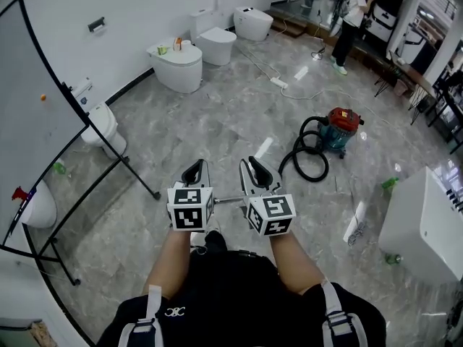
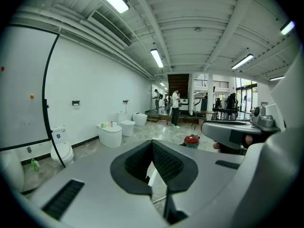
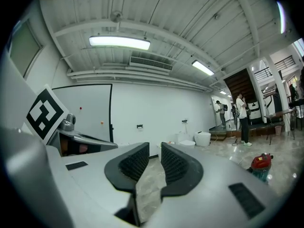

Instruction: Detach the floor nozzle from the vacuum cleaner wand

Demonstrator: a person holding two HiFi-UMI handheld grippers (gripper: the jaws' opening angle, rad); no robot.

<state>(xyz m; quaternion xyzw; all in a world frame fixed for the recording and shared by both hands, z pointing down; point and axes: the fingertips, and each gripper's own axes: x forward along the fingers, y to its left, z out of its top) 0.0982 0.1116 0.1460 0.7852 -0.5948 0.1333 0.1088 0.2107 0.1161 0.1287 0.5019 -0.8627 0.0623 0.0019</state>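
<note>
A red and teal canister vacuum cleaner [image 1: 341, 125] stands on the marble floor ahead and to the right, its black hose [image 1: 307, 154] coiled beside it. It also shows small in the left gripper view [image 2: 192, 140] and the right gripper view [image 3: 261, 164]. A thin metal tube [image 1: 228, 200] shows low between my two grippers; whether it is the wand I cannot tell. My left gripper [image 1: 194, 170] [image 2: 152, 144] is shut and empty. My right gripper [image 1: 255, 166] [image 3: 155, 148] is open by a narrow gap with nothing in it. Both hover side by side above the floor.
A white strip [image 1: 263, 147] lies on the floor just past the grippers, and a long white piece [image 1: 354, 225] lies to the right. Toilets [image 1: 177, 65] line the far wall. A board on a black frame [image 1: 108, 168] stands left, a white cabinet [image 1: 423, 226] right. A person [image 1: 351, 20] stands far back.
</note>
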